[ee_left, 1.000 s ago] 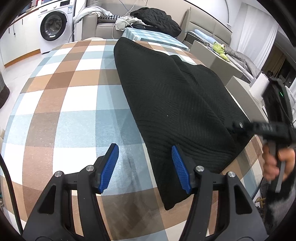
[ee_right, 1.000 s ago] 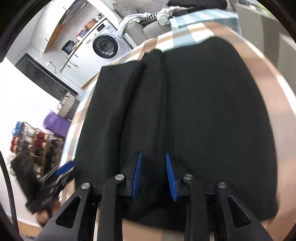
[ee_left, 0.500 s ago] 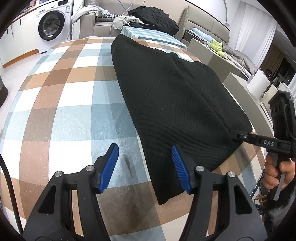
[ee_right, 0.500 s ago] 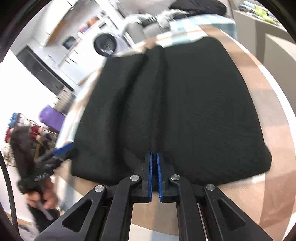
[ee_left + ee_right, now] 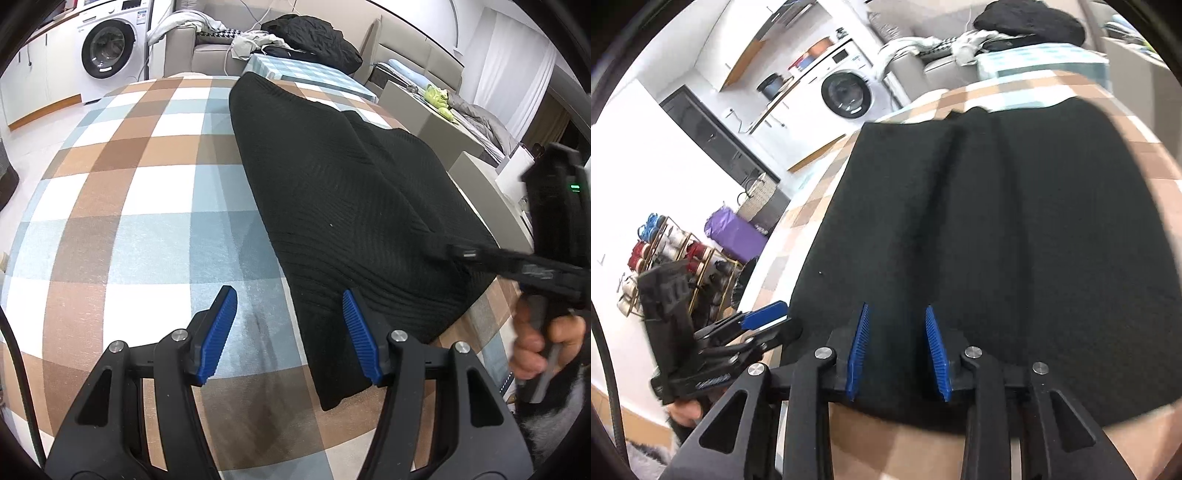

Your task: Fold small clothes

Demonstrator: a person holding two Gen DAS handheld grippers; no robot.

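half a second ago the right claw (image 5: pixel 897 352) was pinched shut on the near hem of the black knit garment (image 5: pixel 1015 240); now its blue pads (image 5: pixel 857 350) stand apart again, so the cloth has been let go. in the right wrist view the garment fills the middle and right of the frame, lying flat on the checked bench (image 5: pixel 979 446) with one soft ridge running up its centre. its near edge sits just under the parted pads.

in the left wrist view the same garment (image 5: pixel 351 192) stretches from the top centre down to the lower right, already doubled into a long narrow shape. the left claw (image 5: pixel 290 332) is wide open above the bench (image 5: pixel 122 206), with one pad over the garment's near corner and not gripping anything.

i judge that one fold is finished and released. next both claws probably need a new hold on the short end to fold the piece across its length.
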